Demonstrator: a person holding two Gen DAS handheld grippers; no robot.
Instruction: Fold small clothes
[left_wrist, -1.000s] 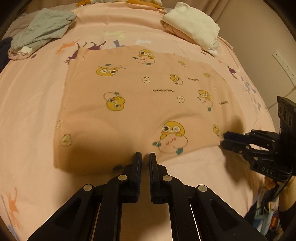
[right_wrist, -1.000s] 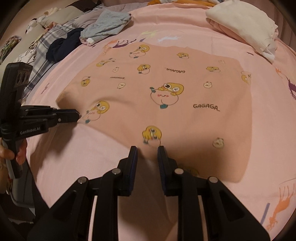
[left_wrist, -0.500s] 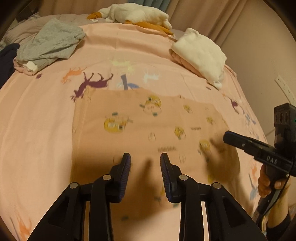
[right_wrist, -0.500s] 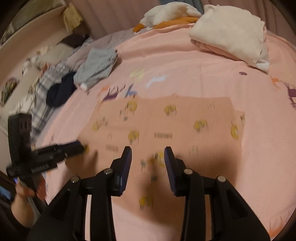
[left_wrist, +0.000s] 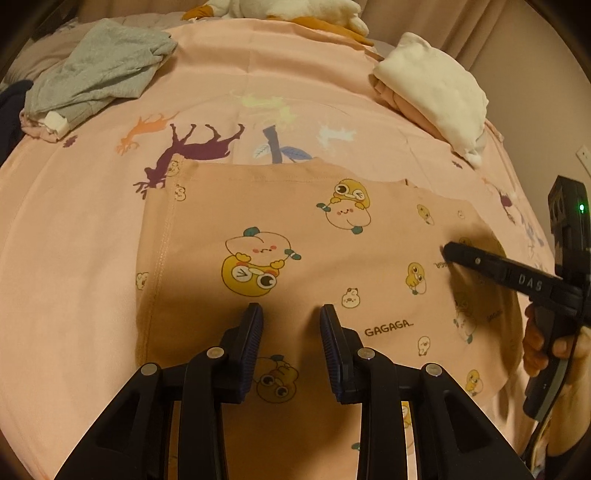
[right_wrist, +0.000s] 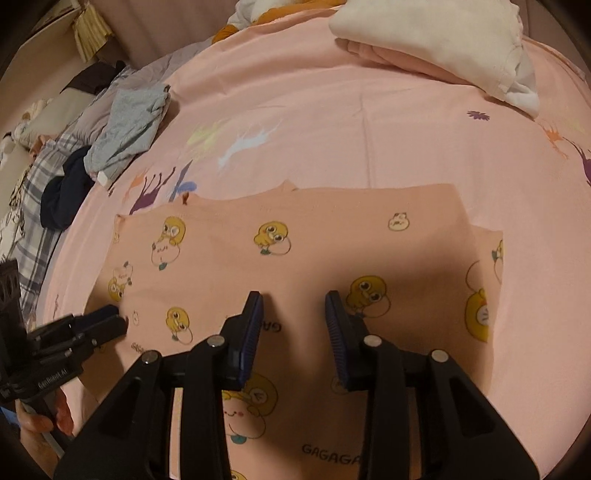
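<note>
A peach garment (left_wrist: 369, 266) printed with cartoon ducks and "GAGAGA" lies flat, folded over on itself, on the pink bedsheet (left_wrist: 92, 240). My left gripper (left_wrist: 291, 310) hovers over its near left part, open, with only cloth showing below the gap. My right gripper (right_wrist: 294, 297) hovers over the garment (right_wrist: 314, 236) further right; its jaws are closing slightly and nothing is pinched between them. The right gripper (left_wrist: 447, 251) reaches in from the right edge of the left wrist view. In the right wrist view, the left gripper (right_wrist: 118, 319) sits at the garment's left edge.
A crumpled grey garment (left_wrist: 99, 77) lies at the back left, beside a dark navy cloth (right_wrist: 62, 192) and plaid fabric (right_wrist: 37, 206). A folded cream and pink pile (left_wrist: 432, 88) sits at the back right. A plush toy (left_wrist: 288, 7) lies at the bed's far end.
Both grippers were shut at the garment's near edge, moved forward over it and opened. The garment now lies folded over, shorter from front to back.
</note>
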